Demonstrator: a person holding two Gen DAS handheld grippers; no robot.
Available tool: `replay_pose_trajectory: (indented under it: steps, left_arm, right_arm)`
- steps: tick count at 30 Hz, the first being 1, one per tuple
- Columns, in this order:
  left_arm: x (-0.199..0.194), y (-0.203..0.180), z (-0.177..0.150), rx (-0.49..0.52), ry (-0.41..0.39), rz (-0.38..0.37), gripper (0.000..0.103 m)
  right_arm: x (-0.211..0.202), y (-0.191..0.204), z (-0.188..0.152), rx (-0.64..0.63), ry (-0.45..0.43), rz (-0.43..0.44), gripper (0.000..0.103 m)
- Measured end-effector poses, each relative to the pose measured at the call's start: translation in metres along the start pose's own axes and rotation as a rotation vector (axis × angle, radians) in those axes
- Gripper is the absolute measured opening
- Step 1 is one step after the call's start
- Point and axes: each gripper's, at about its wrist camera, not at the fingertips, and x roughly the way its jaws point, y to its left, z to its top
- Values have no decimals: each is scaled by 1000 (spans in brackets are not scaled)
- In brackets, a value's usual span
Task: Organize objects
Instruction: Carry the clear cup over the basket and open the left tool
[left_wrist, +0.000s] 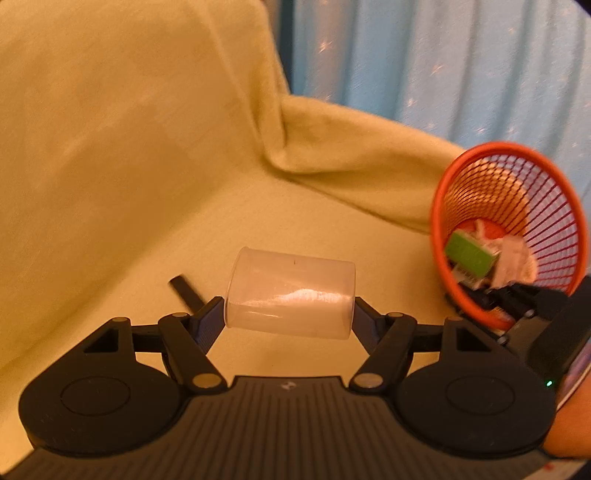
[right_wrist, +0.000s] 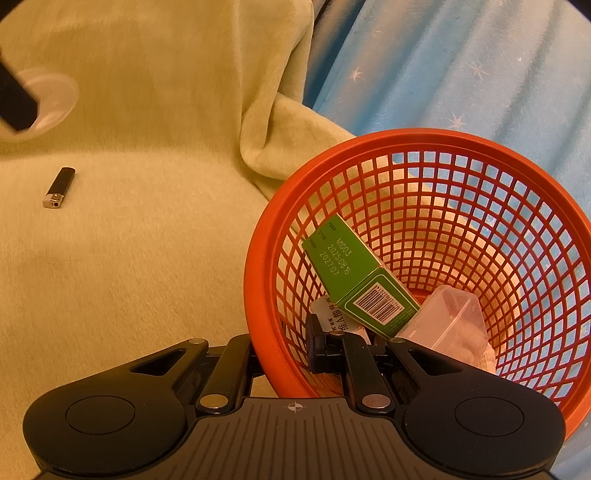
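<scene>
Now the left tongs (left_wrist: 289, 314) pinch a clear plastic cup (left_wrist: 291, 293) lying on its side, held up above the yellow blanket (left_wrist: 129, 147) that covers the sofa. The right tongs (right_wrist: 284, 352) are squeezed on the near rim of the orange basket (right_wrist: 436, 136), one finger inside and one outside. Inside the basket lie a green box (right_wrist: 354, 277), a clear plastic tub (right_wrist: 448, 321) and a white packet (right_wrist: 328, 314). A black lighter (right_wrist: 59, 187) rests on the blanket, well apart from the basket, off to the left.

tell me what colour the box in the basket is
Green, with a white barcode panel: the box in the orange basket shows best in the right wrist view.
</scene>
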Motion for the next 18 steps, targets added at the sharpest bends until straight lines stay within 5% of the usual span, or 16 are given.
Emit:
replay_pose_trajectory:
  steps: [18]
  left_arm:
    - [-2,-71,55,183,-49,-259,69]
  right_arm:
    - [0,0,0,2,0,1,7]
